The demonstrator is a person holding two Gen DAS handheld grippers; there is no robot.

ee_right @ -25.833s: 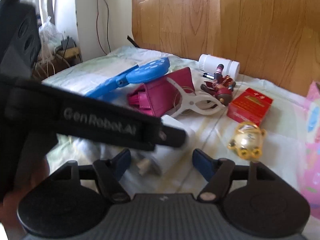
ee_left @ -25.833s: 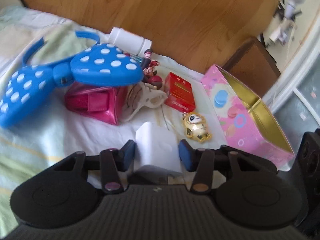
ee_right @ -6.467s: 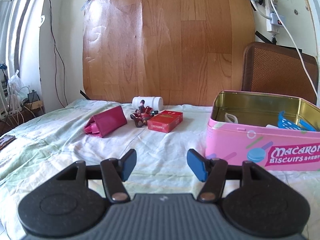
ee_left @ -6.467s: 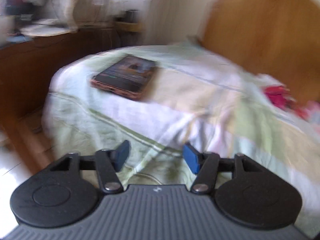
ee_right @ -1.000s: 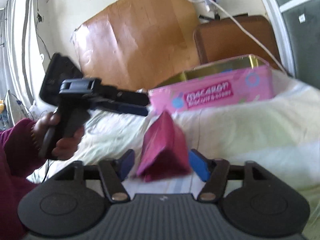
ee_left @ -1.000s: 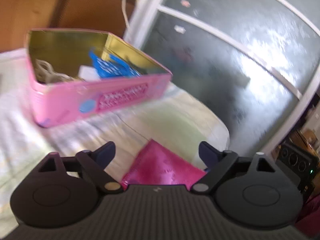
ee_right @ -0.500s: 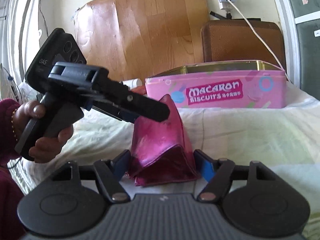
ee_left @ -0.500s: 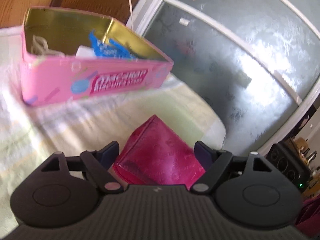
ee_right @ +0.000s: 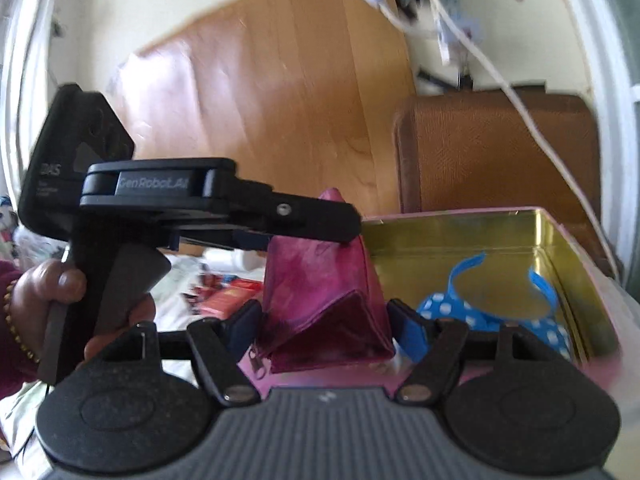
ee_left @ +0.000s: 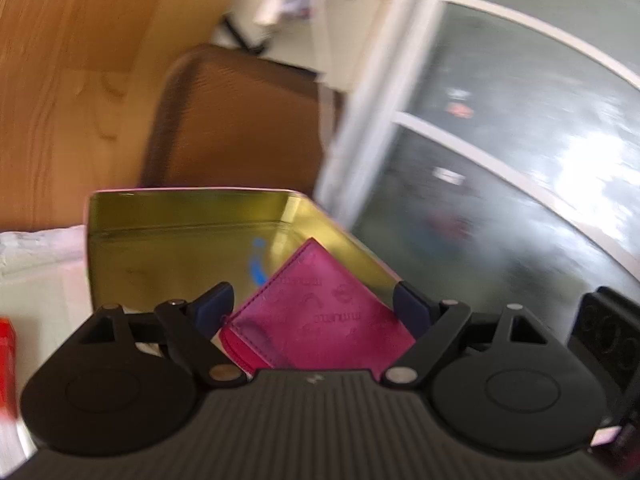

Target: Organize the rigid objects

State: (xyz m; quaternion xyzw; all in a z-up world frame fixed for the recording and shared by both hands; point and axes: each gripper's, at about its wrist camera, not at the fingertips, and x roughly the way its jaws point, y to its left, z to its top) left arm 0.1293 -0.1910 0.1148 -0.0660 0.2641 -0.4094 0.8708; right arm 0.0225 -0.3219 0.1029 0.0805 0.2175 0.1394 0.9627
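A magenta wallet (ee_left: 316, 280) hangs over the open pink biscuit tin (ee_left: 180, 248), held from two sides. My left gripper (ee_left: 314, 304) has a pad on each side edge of the wallet, and its jaws are opening. In the right wrist view my right gripper (ee_right: 326, 320) is shut on the wallet (ee_right: 320, 280) near its lower folded end. The left gripper (ee_right: 352, 228) reaches in from the left across the wallet's top, with a person's hand (ee_right: 60, 284) on its handle. A blue polka-dot band (ee_right: 460, 312) lies inside the tin (ee_right: 460, 216).
A red box (ee_right: 228, 300) lies on the white bedsheet left of the tin. Behind the tin stand a brown chair back (ee_right: 496, 152) and a wooden board (ee_right: 280, 100), with a white cable (ee_right: 500, 88) hanging down. A frosted glass door (ee_left: 500, 160) is on the right.
Both grippers have lifted the wallet off the sheet and carried it from in front of the tin to over its open top. The right jaws closed in on it.
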